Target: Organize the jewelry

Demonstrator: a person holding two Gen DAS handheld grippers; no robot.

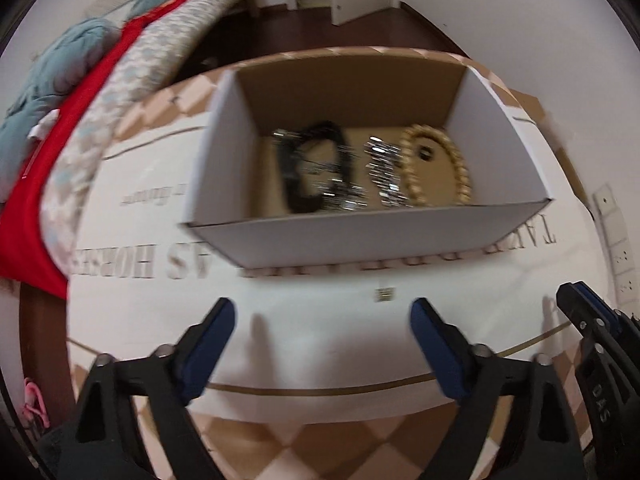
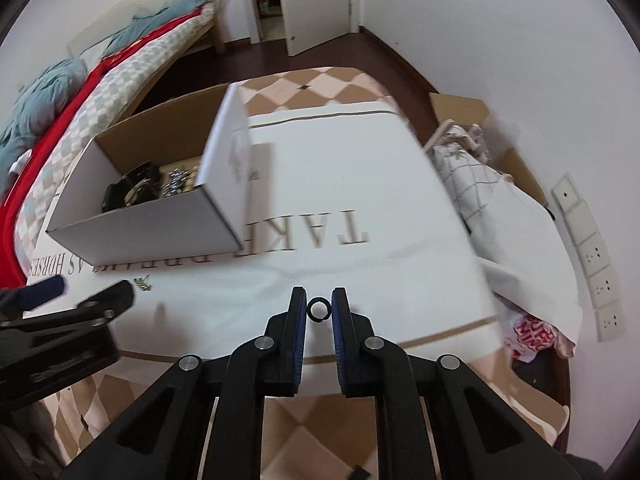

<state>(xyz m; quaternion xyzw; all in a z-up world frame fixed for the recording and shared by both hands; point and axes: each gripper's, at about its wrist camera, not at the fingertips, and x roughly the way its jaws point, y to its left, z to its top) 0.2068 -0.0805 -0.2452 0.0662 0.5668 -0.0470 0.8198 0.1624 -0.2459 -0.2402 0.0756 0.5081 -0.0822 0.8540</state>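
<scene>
An open white cardboard box [image 1: 360, 236] stands on the table and holds a black necklace [image 1: 312, 168], silver jewelry [image 1: 380, 168] and a gold bead necklace [image 1: 440, 164]. The box also shows in the right wrist view [image 2: 152, 236]. My left gripper [image 1: 322, 316] is open and empty in front of the box. My right gripper [image 2: 319, 304] is shut on a small black ring [image 2: 319, 308], held above the cloth to the right of the box. A small gold piece [image 1: 385, 294] lies on the cloth near the box; it also shows in the right wrist view [image 2: 143, 285].
The table is covered by a white cloth with printed letters [image 2: 320, 232]. A bed with red and teal bedding [image 1: 60, 140] is to the left. A cardboard box with fabric [image 2: 480, 168] is to the right. Wall sockets [image 2: 592, 256] are on the right wall.
</scene>
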